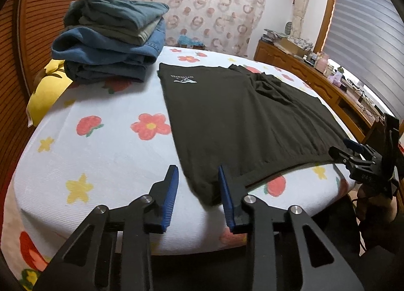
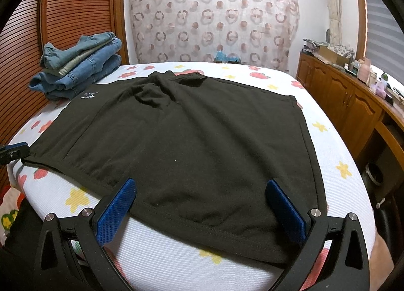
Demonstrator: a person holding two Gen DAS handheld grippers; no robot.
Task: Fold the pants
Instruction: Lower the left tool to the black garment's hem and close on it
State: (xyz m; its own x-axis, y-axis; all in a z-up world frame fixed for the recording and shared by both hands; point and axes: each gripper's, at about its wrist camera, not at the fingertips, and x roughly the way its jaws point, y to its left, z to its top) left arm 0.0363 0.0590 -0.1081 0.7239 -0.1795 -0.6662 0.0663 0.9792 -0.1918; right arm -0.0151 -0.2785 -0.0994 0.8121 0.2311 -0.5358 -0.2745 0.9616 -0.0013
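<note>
Dark olive pants [image 1: 240, 119] lie spread flat on the bed, with a small white logo [image 1: 183, 79] at the far left corner. They also fill the middle of the right wrist view [image 2: 192, 139]. My left gripper [image 1: 198, 177] is open over the pants' near left corner, its blue pads apart. My right gripper [image 2: 202, 190] is open wide over the near hem; it also shows at the right edge of the left wrist view [image 1: 353, 149]. Neither gripper holds cloth.
A stack of folded jeans and pants [image 1: 111, 38] sits at the bed's far left, beside a yellow pillow [image 1: 48, 89]. The flowered bedsheet [image 1: 101, 154] covers the bed. A wooden dresser [image 2: 348, 104] with clutter runs along the right. A slatted wooden headboard [image 2: 75, 13] stands left.
</note>
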